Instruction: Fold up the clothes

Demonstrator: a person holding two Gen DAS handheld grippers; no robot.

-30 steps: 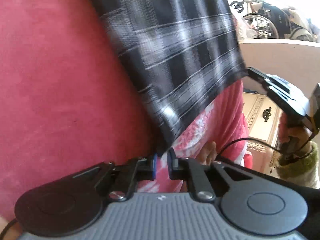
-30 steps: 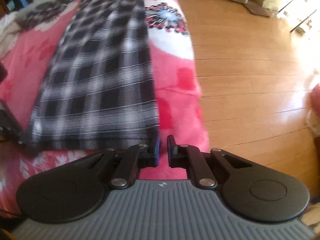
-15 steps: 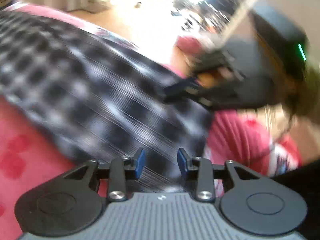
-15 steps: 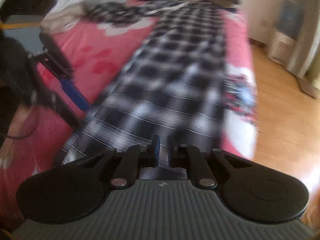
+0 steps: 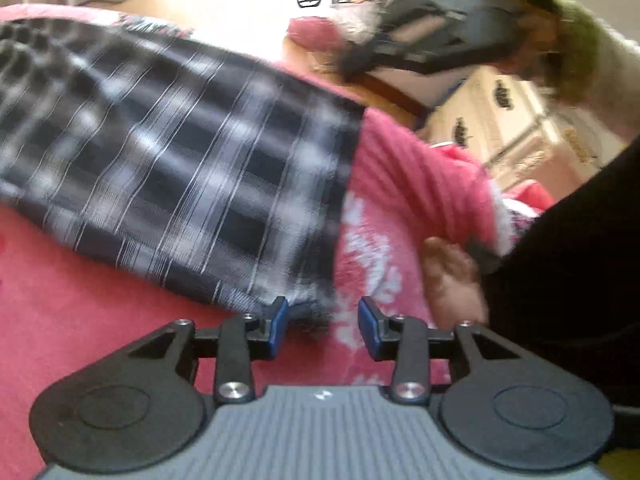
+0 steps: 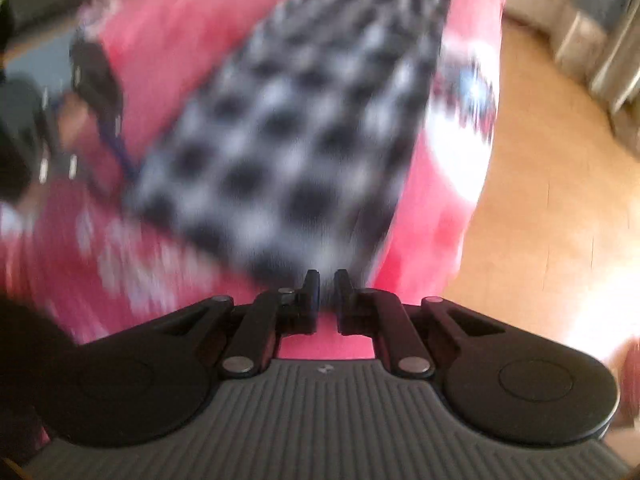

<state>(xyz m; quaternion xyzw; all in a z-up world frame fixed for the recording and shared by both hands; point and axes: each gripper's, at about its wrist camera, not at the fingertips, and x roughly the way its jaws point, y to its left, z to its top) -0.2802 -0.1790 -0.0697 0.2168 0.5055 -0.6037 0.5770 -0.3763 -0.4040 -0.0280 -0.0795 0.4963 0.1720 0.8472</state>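
A black-and-white plaid garment (image 5: 168, 152) lies in a long strip on a pink bedspread (image 5: 80, 320). My left gripper (image 5: 323, 322) is open, its blue-padded jaws spread around the garment's near corner, low over the bed. In the blurred right wrist view the same plaid garment (image 6: 304, 128) runs away up the bed. My right gripper (image 6: 326, 292) has its jaws nearly together at the garment's near right corner; a narrow gap shows and I cannot tell whether cloth is pinched. The right gripper also shows in the left wrist view (image 5: 432, 40), above the bed's far edge.
The bed ends at the right on a wooden floor (image 6: 552, 200). A cream cabinet (image 5: 512, 120) stands beyond the bed's corner. The person's hand (image 5: 452, 276) and dark sleeve are at the right. The other gripper (image 6: 96, 92) is over the bed's left side.
My left gripper has opened and let go of the garment's corner, which now lies on the bed. Both grippers have swung quickly; the right one stays nearly shut at its corner.
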